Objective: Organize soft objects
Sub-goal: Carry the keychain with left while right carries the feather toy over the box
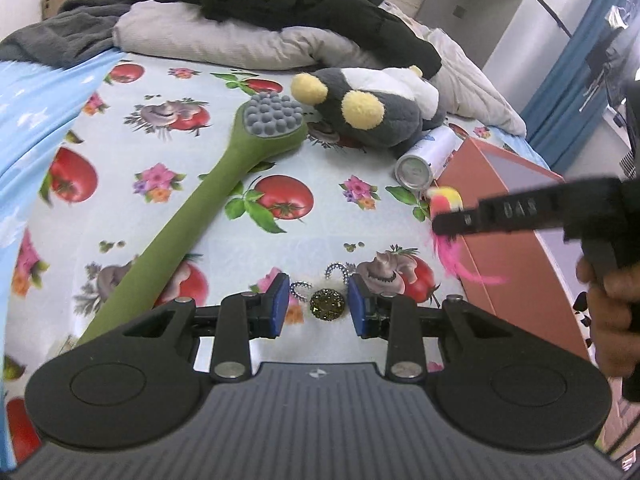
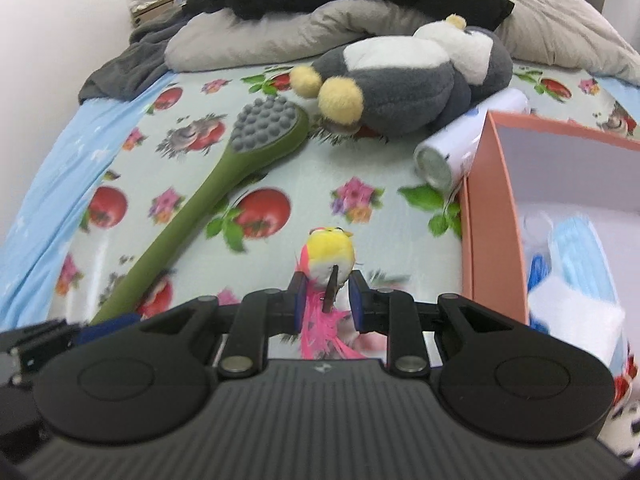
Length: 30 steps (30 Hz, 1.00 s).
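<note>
My right gripper [image 2: 327, 286] is shut on a small toy bird [image 2: 329, 250] with a yellow head, pink sides and a pink feather tail, held above the bed. In the left wrist view the same bird [image 1: 445, 196] hangs from the right gripper [image 1: 442, 220] beside the pink box [image 1: 520, 256]. My left gripper [image 1: 319, 304] holds a white fluffy ornament [image 1: 327, 302] with a gold centre and silver loops between its blue pads. A grey and white penguin plush [image 1: 376, 108] [image 2: 400, 84] lies further back on the bed.
A green long-handled massage brush [image 1: 224, 176] [image 2: 224, 168] lies diagonally on the tomato-print sheet. A white can [image 2: 452, 148] rests against the pink box [image 2: 490, 220], which holds blue masks and a white pad. A beige pillow [image 1: 224, 44] and black clothing lie behind. A hand [image 1: 612, 312] grips the right tool.
</note>
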Available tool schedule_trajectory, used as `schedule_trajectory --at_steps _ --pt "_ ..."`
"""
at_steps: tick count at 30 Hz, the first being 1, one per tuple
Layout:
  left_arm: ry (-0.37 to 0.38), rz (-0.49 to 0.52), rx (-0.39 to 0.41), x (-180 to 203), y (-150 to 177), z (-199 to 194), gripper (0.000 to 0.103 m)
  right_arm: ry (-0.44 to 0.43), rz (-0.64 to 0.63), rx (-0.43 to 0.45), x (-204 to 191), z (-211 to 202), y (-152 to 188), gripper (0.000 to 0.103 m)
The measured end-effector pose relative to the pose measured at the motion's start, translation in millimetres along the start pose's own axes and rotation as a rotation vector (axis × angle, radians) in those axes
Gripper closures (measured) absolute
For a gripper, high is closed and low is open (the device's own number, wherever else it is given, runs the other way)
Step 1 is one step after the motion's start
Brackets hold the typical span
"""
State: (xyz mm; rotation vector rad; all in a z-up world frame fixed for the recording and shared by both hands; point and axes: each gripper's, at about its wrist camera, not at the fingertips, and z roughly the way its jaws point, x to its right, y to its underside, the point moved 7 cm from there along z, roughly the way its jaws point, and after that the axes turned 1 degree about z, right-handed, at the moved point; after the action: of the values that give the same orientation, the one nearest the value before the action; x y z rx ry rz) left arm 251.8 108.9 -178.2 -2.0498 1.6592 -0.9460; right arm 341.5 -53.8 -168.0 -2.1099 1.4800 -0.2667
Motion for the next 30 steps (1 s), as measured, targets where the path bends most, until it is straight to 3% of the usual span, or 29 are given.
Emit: schedule_trajectory --at_steps 16,30 --pt "-0.03 -0.015 0.035 13 7 -76 0.066 -0.037 -0.003 0.07 -27 -77 46 0.077" --pt "0.004 0.023 0.098 46 9 -135 0.066 -0.054 -0.044 0.153 -43 -136 67 0.077"
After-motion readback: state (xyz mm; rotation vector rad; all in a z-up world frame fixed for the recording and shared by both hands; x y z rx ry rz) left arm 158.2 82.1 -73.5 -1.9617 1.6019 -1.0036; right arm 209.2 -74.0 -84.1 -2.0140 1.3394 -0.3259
